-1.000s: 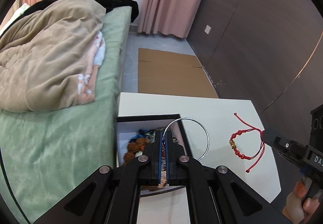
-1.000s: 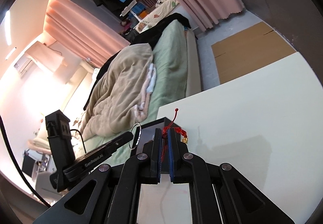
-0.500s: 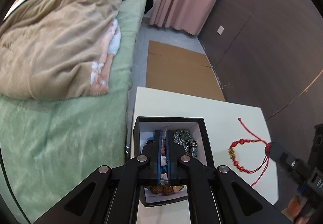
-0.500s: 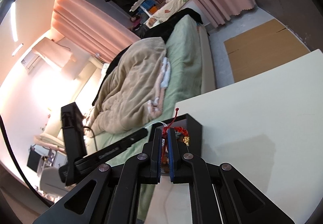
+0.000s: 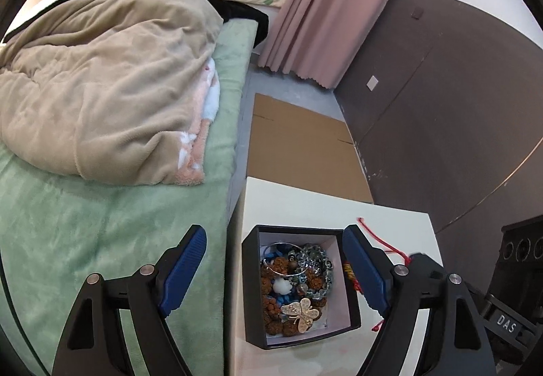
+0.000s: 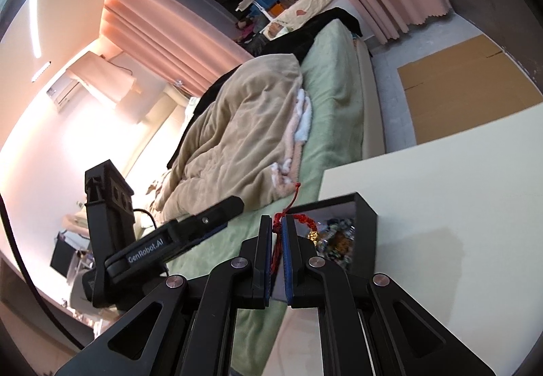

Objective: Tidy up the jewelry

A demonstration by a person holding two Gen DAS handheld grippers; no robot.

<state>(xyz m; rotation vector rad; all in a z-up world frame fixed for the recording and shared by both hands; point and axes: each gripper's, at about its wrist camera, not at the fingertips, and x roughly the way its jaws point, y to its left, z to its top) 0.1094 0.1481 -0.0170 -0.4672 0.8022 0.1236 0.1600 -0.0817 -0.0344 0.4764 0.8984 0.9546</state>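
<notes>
Overhead, the left gripper has just opened above the box; the right gripper pinches the red bracelet.

Two readable markings. White letters "DAS" stood on a small dark plate on the black right gripper, at the lower right edge of the left wrist view. "GenRobot.AI", also white, ran along the black arm of the left gripper in the right wrist view. No other text was legible.

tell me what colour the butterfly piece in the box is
Pale gold. The butterfly piece lies on top in the box, clearest in the left wrist view.
</notes>
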